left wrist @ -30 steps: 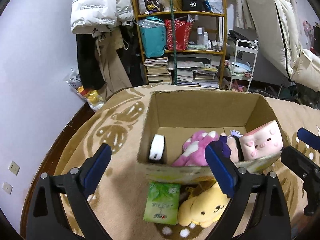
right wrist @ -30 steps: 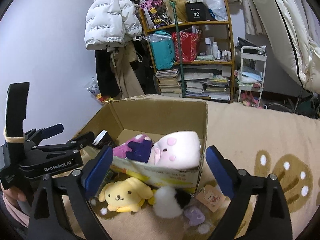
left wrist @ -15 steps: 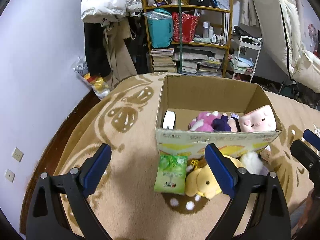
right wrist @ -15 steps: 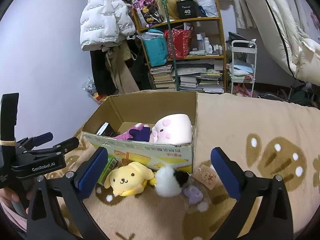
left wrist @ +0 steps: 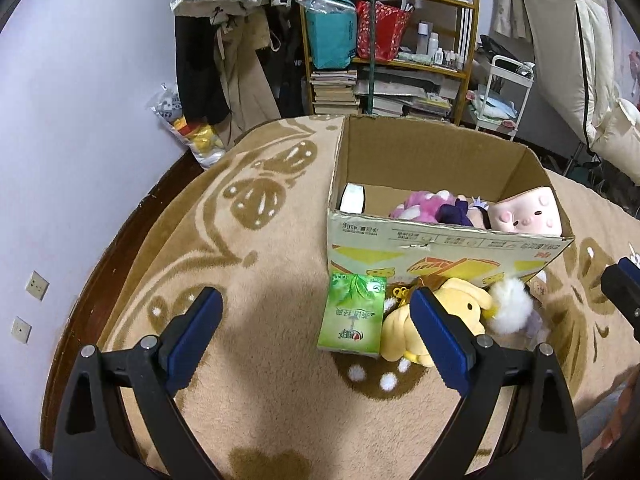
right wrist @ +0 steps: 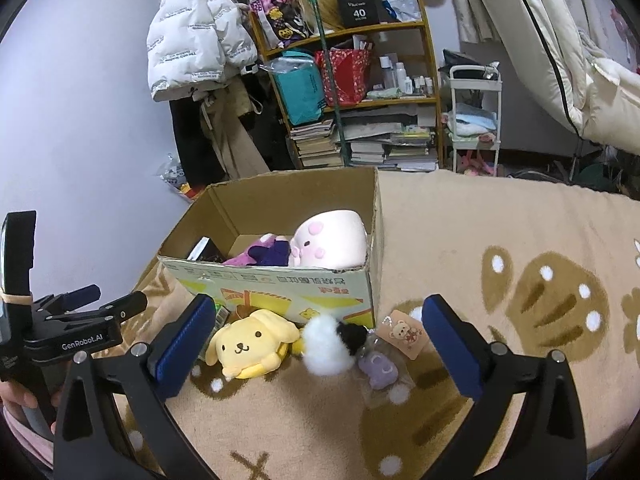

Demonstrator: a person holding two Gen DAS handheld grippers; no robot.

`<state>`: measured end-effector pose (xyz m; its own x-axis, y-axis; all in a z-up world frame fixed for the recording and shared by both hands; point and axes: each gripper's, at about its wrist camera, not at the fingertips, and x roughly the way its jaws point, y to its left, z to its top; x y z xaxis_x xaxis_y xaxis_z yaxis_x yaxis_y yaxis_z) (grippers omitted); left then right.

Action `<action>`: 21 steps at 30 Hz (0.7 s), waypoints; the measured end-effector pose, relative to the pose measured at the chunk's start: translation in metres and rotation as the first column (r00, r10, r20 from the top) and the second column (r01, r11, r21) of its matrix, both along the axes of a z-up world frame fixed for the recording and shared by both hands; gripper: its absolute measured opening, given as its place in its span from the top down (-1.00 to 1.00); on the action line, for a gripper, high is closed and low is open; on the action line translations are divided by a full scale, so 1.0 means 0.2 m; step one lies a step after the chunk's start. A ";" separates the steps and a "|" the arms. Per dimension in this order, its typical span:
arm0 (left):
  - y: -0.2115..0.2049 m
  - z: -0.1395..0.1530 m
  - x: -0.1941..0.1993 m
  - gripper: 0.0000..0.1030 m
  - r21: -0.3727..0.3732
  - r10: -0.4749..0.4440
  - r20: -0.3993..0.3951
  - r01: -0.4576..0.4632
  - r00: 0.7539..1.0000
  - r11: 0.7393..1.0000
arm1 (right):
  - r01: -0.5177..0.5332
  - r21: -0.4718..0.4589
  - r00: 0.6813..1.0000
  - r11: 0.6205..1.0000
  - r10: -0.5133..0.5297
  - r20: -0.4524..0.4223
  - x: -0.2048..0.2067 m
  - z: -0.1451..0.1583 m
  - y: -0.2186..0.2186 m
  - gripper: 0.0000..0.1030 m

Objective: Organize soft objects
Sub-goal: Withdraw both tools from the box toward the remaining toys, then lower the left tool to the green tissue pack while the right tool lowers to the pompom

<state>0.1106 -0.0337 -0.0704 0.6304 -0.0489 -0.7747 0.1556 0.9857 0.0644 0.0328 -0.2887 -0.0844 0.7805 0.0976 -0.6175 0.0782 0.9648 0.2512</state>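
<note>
Left claw (left wrist: 312, 334): jaws spread wide, nothing between them; held above the rug, short of the box's near wall. Its black body also shows at the left edge of the right wrist view (right wrist: 86, 316).
Rug (left wrist: 256, 264): tan pile with brown leaf and paw-print pattern; carries the box and all loose items.
Green tissue pack (left wrist: 354, 316): flat on the rug, its far end touching the box's near wall, just left of the yellow plush.
Cardboard box (left wrist: 440, 248): open top, upright, printed near wall with yellow shapes.
White roll (left wrist: 353, 198): inside the box, standing in its left near corner.
Pink-and-purple plush (left wrist: 432, 208): inside the box, mid-floor, pressed against the pink pig plush.
Pink pig plush (left wrist: 524, 214): inside the box, at the right end, face turned toward the near wall.
Yellow dog plush (right wrist: 252, 342): on the rug outside the box, against its near wall, face up.
White-and-black pom-pom (right wrist: 330, 342): on the rug, touching the yellow dog plush on its right side.
Small purple charm (right wrist: 378, 366): on the rug, just right of the pom-pom, partly in clear wrapping.
Bear tag (right wrist: 404, 334): flat on the rug beside the box's right near corner.
Right claw (right wrist: 316, 350): jaws spread wide, empty; the yellow dog plush, pom-pom and charm lie on the rug in the gap seen between them.
Shelf unit (right wrist: 360, 92): behind the box, stacked with books, bags and bottles.
</note>
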 end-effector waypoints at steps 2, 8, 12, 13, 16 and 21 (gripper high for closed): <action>0.00 -0.03 0.02 -0.82 -0.005 -0.003 -0.025 0.002 1.000 1.000 | 0.009 0.006 1.000 1.000 -0.009 -0.016 0.02 -0.02 -0.01 -1.00; -0.03 -0.10 0.09 -0.82 0.014 -0.012 -0.069 0.013 0.998 1.000 | 0.038 0.018 0.997 0.999 -0.037 -0.073 0.09 -0.09 -0.02 -1.00; -0.04 -0.18 0.14 -0.82 0.006 -0.010 -0.101 0.011 0.995 1.000 | 0.034 0.019 0.992 0.999 -0.031 -0.122 0.13 -0.15 -0.01 -1.00; -0.03 -0.20 0.15 -0.82 0.004 -0.001 -0.105 0.001 0.994 1.000 | 0.026 0.019 0.990 0.999 -0.024 -0.137 0.15 -0.16 0.00 -1.00; -0.02 -0.25 0.20 -0.82 0.011 0.026 -0.111 -0.025 0.994 1.000 | 0.014 0.002 0.987 1.000 -0.014 -0.161 0.19 -0.20 0.02 -1.00; -0.03 -0.31 0.24 -0.82 0.012 0.026 -0.129 -0.025 0.991 1.000 | 0.004 0.005 0.987 1.000 -0.004 -0.161 0.23 -0.24 0.03 -1.00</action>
<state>0.1590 -0.0397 -0.1327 0.5258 -0.0259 -0.8502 0.1383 0.9888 0.0555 0.0780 -0.2827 -0.1325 0.6713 0.0980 -0.7346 0.1218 0.9632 0.2398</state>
